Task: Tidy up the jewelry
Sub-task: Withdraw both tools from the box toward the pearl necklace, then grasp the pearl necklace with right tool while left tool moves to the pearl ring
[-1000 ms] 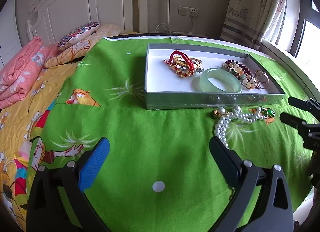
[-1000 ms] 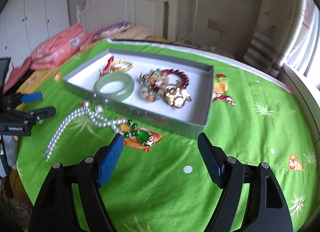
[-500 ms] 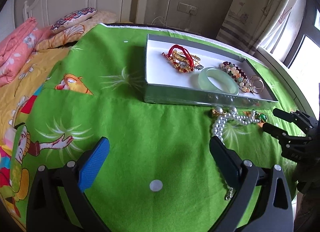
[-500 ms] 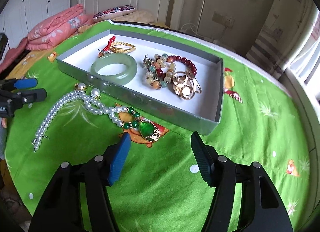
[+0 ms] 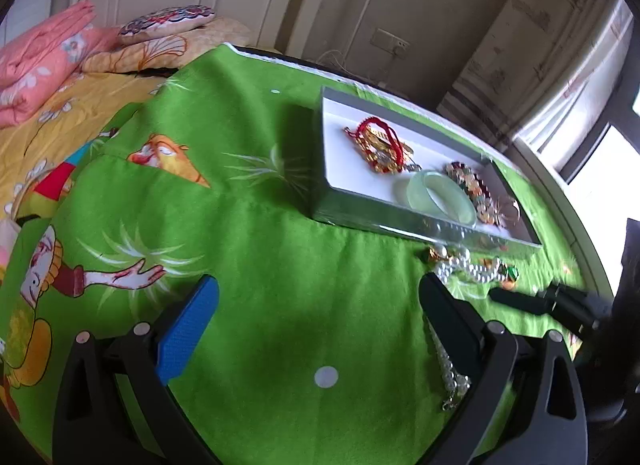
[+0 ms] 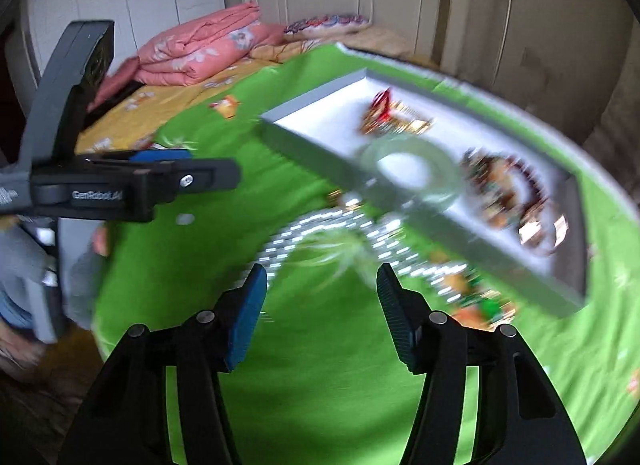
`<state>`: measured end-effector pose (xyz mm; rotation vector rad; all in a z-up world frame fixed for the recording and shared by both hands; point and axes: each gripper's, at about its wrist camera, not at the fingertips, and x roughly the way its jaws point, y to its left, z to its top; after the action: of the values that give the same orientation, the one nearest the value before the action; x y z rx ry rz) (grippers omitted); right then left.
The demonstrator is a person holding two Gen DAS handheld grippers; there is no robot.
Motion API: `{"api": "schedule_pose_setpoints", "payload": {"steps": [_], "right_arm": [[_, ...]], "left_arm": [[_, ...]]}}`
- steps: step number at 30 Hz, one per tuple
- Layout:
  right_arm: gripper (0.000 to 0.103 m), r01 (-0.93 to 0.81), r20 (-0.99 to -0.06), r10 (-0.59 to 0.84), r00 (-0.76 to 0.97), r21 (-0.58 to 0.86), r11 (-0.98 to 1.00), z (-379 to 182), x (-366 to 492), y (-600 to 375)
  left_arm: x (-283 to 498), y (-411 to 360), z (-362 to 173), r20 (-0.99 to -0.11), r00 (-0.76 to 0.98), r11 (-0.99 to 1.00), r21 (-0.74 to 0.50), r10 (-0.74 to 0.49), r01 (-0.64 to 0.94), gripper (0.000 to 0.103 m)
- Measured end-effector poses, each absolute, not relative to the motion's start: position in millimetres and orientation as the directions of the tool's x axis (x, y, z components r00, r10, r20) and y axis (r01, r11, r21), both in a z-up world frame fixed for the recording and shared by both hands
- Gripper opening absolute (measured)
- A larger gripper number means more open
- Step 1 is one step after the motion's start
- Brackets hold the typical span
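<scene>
Both tongs gape empty: right tongs (image 6: 322, 285) narrowing over pearl necklace (image 6: 320, 231), left tongs (image 6: 224, 171) lettered "GenRobot.AI".

You see a shallow grey tray (image 5: 320, 153) with a white floor lying flat on the green cloth. Inside it, a red-cord and gold bracelet cluster (image 5: 380, 147) lies toward one end, a pale green jade bangle (image 5: 440, 197) lies flat in the middle, and a multicoloured bead bracelet (image 5: 474, 189) with gold rings lies at the other end. Outside, just beside the tray's near wall, a white pearl necklace (image 5: 460, 265) with green beads and a gold pendant trails loosely across the cloth.
</scene>
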<state>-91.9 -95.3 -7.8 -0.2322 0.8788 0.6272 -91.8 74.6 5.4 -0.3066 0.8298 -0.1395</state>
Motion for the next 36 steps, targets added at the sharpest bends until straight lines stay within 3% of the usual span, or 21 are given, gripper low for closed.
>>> {"api": "schedule_pose_setpoints", "payload": {"steps": [4,10,13,15,23,31,36], "right_arm": [[0.056,-0.595,-0.787,0.409,0.461,0.067,0.801,-8.8,-98.3,-76.2],[0.056,-0.616,-0.791,0.331,0.515,-0.072,0.784,-13.3,-110.9,-52.0],[0.015,-0.659,-0.778,0.358,0.516,-0.093,0.747,-11.3,-122.7,-64.0],[0.007,-0.644,-0.770,0.330,0.547,-0.135,0.753,-11.2,-132.5,-82.9],[0.007,-0.386,-0.746,0.187,0.640,-0.101,0.917,-9.5,-135.3,-214.3],[0.007,-0.320,-0.725,0.172,0.667,-0.071,0.945,-14.4,-153.4,-251.2],[0.007,-0.323,-0.721,0.183,0.668,-0.059,0.944,-16.0,-147.0,-253.6]], "left_arm": [[-92.4,76.2,6.0,-0.701,0.671,0.946,-0.323,-0.242,0.005,0.099],[-92.0,76.7,6.0,-0.700,0.670,0.945,-0.327,-0.247,0.007,0.099],[-91.8,75.6,5.5,-0.701,0.669,0.946,-0.324,-0.245,0.007,0.099],[-91.8,75.7,5.6,-0.701,0.670,0.946,-0.324,-0.245,0.007,0.099],[-90.0,60.3,4.9,-0.734,0.653,0.970,-0.244,-0.185,0.000,0.100],[-91.6,-4.4,9.6,-0.753,0.645,0.989,-0.050,-0.130,0.141,0.098],[-70.8,-33.9,4.0,-0.791,0.603,0.979,0.027,-0.101,0.200,0.084]]}}
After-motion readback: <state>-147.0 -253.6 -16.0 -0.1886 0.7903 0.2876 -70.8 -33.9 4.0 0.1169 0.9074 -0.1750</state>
